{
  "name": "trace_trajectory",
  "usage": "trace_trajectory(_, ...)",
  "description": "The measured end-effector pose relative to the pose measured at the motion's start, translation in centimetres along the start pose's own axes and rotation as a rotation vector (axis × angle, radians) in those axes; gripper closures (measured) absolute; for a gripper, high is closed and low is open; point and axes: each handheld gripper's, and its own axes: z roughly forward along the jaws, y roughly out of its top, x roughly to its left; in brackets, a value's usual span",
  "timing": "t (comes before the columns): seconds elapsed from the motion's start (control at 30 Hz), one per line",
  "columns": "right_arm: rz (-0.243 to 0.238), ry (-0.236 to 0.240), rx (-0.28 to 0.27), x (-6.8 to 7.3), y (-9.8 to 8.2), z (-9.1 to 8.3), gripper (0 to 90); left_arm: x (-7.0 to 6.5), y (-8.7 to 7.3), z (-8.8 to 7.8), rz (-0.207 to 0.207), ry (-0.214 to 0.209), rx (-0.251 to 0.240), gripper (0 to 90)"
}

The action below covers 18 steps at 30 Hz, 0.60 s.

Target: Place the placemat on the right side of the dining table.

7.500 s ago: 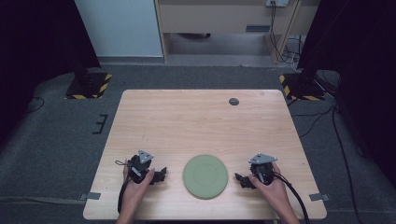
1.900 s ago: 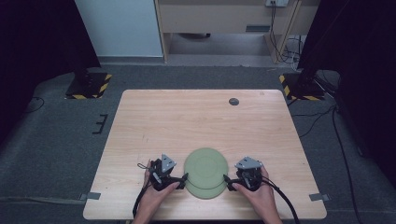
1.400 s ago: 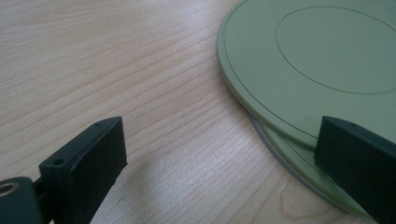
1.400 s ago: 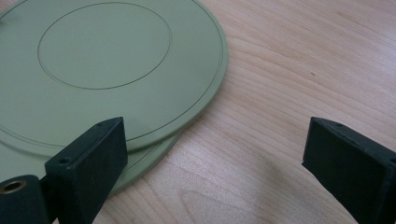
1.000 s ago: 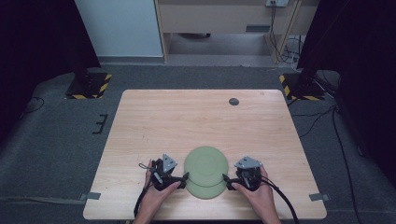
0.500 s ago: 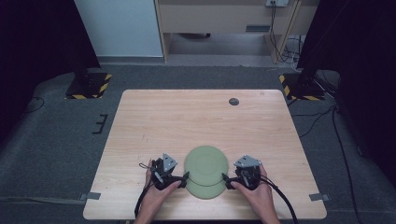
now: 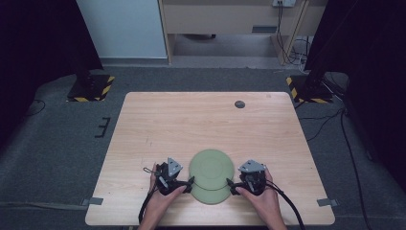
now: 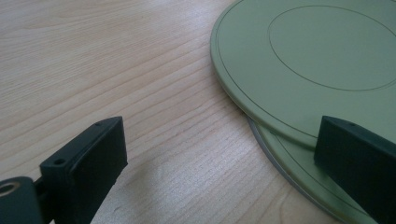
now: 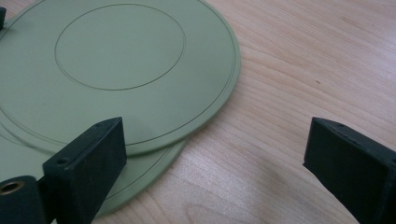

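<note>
Two flat pale-green plates lie stacked near the table's front edge. The upper plate is shifted a little toward the far side, so the lower plate shows as a crescent at the front. My left gripper stands open at the stack's left edge. In the left gripper view one jaw hovers over the upper plate and lower plate, the other over bare wood. My right gripper is open at the right edge. In the right gripper view it straddles the rims of the upper plate and lower plate.
The light wooden table has a small dark round disc near its far edge. Dark grey carpet surrounds the table, with stand feet at the far corners. Each gripper trails a cable off the front edge.
Since 7.5 s ago both grippers have moved inward to the stack's edges, and the upper plate now sits offset toward the far side. Over the last second nothing has visibly moved.
</note>
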Motion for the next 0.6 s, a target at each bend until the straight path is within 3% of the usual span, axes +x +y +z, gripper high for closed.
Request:
trace_trajectory(0.1, 0.003, 0.015, 0.021, 0.0, 0.2, -0.2, 6.8, -0.1, 0.0, -0.1, 0.004, -0.006, 0.000, 2.8)
trace_trajectory(0.27, -0.048, 0.040, 0.058, -0.4, 1.2, -0.4, 9.1, -0.4, 0.1, -0.4, 0.014, -0.017, -0.003, 2.9)
trace_trajectory(0.33, -0.043, 0.067, 0.069, -0.7, 2.0, -0.4, 7.8, -0.4, 0.1, -0.5, 0.016, -0.023, -0.002, 2.9)
trace_trajectory(0.37, -0.081, 0.077, 0.098, -0.9, 2.9, -0.2, 8.2, -0.5, 0.1, -0.5, 0.017, -0.025, 0.001, 2.9)
trace_trajectory(0.6, -0.118, 0.114, 0.173, -1.8, 5.9, 0.8, 8.1, -0.6, 0.1, -0.5, 0.023, -0.030, 0.010, 3.0)
